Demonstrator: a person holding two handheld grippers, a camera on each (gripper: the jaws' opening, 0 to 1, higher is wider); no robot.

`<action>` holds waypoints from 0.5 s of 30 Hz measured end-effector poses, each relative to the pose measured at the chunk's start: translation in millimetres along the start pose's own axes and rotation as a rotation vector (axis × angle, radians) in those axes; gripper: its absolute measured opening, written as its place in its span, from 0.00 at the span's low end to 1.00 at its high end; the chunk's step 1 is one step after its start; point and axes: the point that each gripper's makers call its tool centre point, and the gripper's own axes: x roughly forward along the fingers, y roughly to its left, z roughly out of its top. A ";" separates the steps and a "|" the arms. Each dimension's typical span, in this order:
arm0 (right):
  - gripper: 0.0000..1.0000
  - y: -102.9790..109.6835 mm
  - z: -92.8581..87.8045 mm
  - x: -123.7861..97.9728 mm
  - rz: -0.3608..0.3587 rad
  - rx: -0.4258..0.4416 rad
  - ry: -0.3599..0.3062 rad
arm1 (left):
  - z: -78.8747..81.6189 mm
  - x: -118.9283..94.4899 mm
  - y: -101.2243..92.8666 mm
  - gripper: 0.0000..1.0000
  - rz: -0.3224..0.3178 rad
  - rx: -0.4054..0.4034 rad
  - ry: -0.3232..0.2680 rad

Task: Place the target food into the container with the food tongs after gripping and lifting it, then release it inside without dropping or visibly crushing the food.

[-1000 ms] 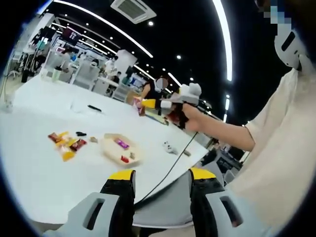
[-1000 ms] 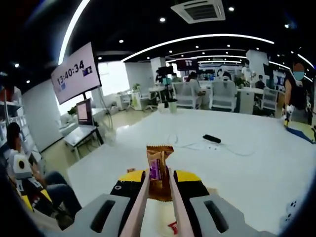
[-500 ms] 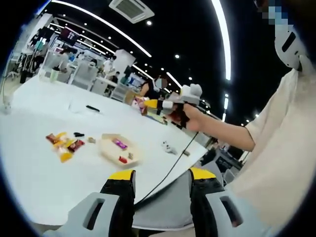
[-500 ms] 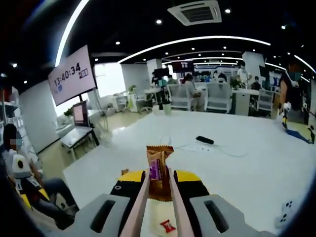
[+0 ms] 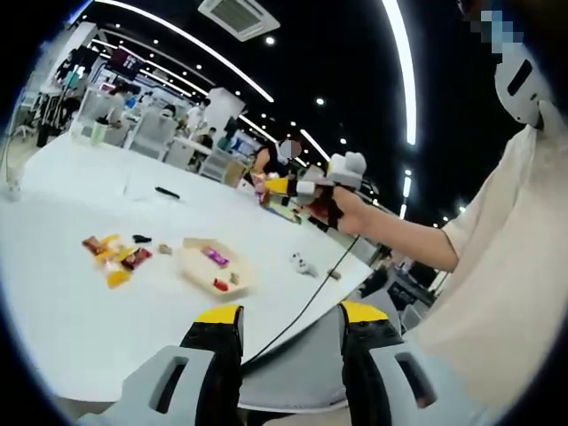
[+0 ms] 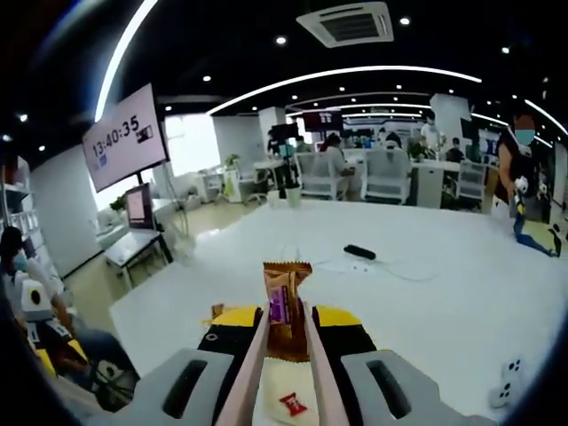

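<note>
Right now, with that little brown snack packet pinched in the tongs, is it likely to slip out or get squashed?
Probably light: the packet stands upright above the tongs without sagging. Its wrapper looks glossy, so it could slip if the squeeze eases. The crimped top edge looks flat and uncrushed, so the grip seems gentle enough; the filling may still be fragile, which I cannot judge.

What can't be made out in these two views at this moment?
- Right gripper view: the tongs run between the jaws of the right gripper, which hide their handle end; the print on the snack bar is too small to read.
- Right gripper view: the container is cut off by the jaws and bottom edge.
- Left gripper view: items in the tray and the loose snacks on the table are too small to identify.
</note>
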 end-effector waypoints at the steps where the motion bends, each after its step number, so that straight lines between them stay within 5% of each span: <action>1: 0.22 -0.3 -0.1 -0.1 0.000 0.001 0.000 | -0.3 0.1 -0.2 0.42 -0.001 -0.001 0.001; 15: 0.22 -11.2 1.1 -2.1 -0.018 0.004 0.001 | -2.2 -1.8 1.3 0.42 0.004 -0.009 0.005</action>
